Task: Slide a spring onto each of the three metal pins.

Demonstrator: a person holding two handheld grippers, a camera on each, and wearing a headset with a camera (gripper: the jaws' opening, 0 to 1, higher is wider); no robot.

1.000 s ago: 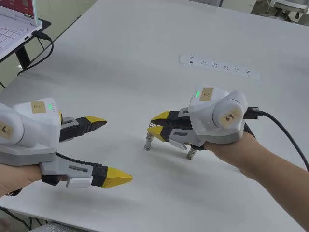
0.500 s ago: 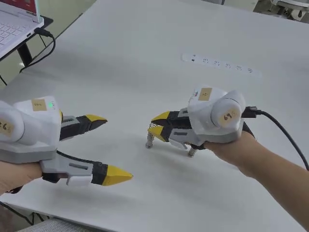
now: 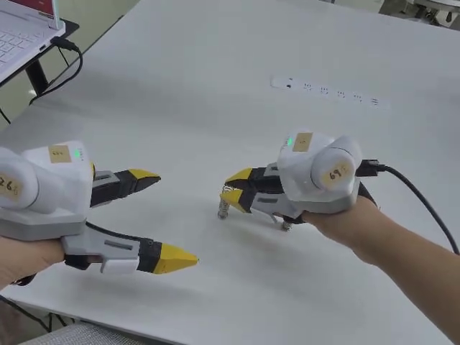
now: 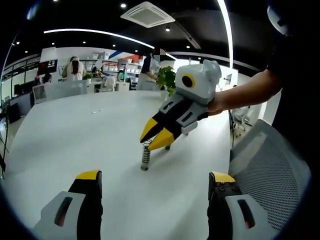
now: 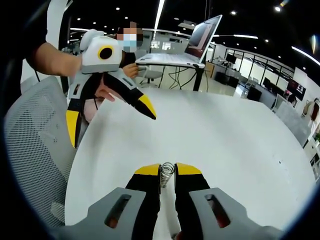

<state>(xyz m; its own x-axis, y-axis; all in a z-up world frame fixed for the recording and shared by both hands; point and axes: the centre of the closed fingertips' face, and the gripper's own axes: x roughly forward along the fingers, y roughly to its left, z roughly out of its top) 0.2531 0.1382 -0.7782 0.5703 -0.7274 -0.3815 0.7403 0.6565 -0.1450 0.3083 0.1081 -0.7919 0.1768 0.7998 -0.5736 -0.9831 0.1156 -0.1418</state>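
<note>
Our white desk and the few small things on it

We see a broad white desk (image 3: 180, 86) with a plain, matt top, reaching from the near edge by us to the far side. A flat white power strip (image 3: 323, 93) lies on it toward the far side, well apart from everything else. Nearer to us a small metal spring (image 3: 223, 209) stands upright, its foot on the desk top. A second spring (image 3: 286, 225) stands upright near it, and we cannot see its top, which is hidden beneath the right hand-held gripper (image 3: 234, 187).
</note>
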